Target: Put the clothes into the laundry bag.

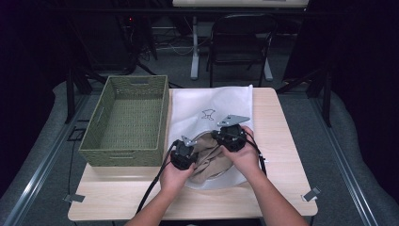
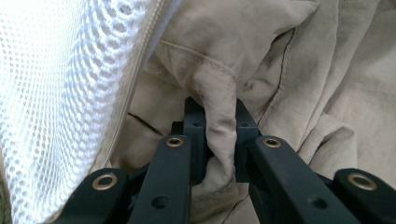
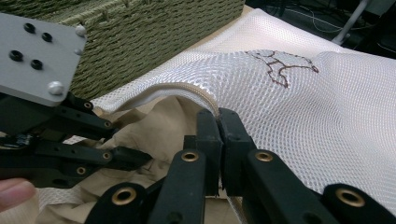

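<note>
Left gripper view gets right up close on the beige garment (image 2: 299, 70): a folded ridge of it is pinched between the two black jaws of the left gripper (image 2: 220, 135), pads squeezed tight on the cloth. Just beside it on the left of that picture is the white mesh bag (image 2: 51, 93), with its zipper edge running along the cloth.

Right gripper view tells a different bit. There the right gripper (image 3: 218, 122) has its jaws pressed together on the zippered rim of the mesh bag (image 3: 299, 107), holding that rim up off the garment (image 3: 154, 126) so the mouth gapes. You also get the left gripper (image 3: 140, 161) from the side in that one, poking into the opening, and a small brown outline drawing on the bag's mesh that the close-up on the cloth never catches.

High view is what gives the layout. The garment (image 1: 207, 155) sits bunched in the bag's mouth near the front middle of the tabletop (image 1: 282, 141), with the left gripper (image 1: 183, 157) and right gripper (image 1: 231, 137) on either side of it and the bag (image 1: 221, 101) spread flat away from the person. A green woven basket (image 1: 127, 120) stands right against the bag's left edge, so that side is tight. The right strip and the front edge of the tabletop are bare wood, with a metal clip at each front corner. A chair stands behind the tabletop.
</note>
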`<state>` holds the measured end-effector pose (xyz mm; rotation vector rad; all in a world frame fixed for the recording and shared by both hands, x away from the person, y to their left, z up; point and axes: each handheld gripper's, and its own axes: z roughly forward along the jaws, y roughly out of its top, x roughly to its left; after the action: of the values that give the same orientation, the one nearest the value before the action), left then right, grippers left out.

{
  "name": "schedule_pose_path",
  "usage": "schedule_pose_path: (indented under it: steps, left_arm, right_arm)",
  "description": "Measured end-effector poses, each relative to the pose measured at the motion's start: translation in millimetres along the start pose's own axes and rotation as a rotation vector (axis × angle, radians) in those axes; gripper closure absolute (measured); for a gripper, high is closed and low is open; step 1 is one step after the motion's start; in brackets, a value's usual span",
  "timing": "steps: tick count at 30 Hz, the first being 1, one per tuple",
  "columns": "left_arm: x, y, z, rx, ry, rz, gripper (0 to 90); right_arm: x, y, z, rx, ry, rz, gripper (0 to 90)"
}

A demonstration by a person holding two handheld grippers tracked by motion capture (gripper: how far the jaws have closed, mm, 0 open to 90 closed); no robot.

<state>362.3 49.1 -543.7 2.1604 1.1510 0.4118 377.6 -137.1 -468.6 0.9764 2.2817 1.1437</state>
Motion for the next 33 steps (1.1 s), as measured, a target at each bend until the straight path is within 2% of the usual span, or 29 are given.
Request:
schedule_pose_path:
  steps: [8,13,19,22,25,28,33]
  left_arm:
    - [-0.9,0.1,0.0,-0.012,-0.003,-0.005,76.0]
    - [-0.9,-1.0,-14.7,-0.028,-0.045,-0.004,64.2]
    - [-5.2,-3.8,-33.4,-0.063,-0.078,-0.005,54.9]
    - [-8.5,-6.4,-43.2,-0.083,-0.093,0.002,53.5]
    - [-12.9,-10.2,-48.9,-0.080,-0.106,0.019,52.1]
    - [-20.1,-15.1,-49.9,-0.072,-0.133,0.031,51.5]
    - [-27.3,-18.0,-46.5,-0.069,-0.155,0.039,50.8]
  right_arm:
    - [-1.1,-0.3,-0.1,0.001,-0.001,0.006,88.3]
    - [-3.1,-0.7,-0.4,0.004,-0.002,0.008,88.3]
    - [-3.6,-0.9,0.1,0.001,-0.004,0.008,88.2]
    - [-3.5,-1.4,0.9,0.006,-0.005,0.012,88.2]
    - [-4.8,-2.9,2.2,0.016,-0.003,0.011,88.2]
    - [-6.7,-5.6,4.8,0.024,-0.004,0.021,88.2]
    - [-8.7,-7.9,7.1,0.036,-0.006,0.020,88.2]
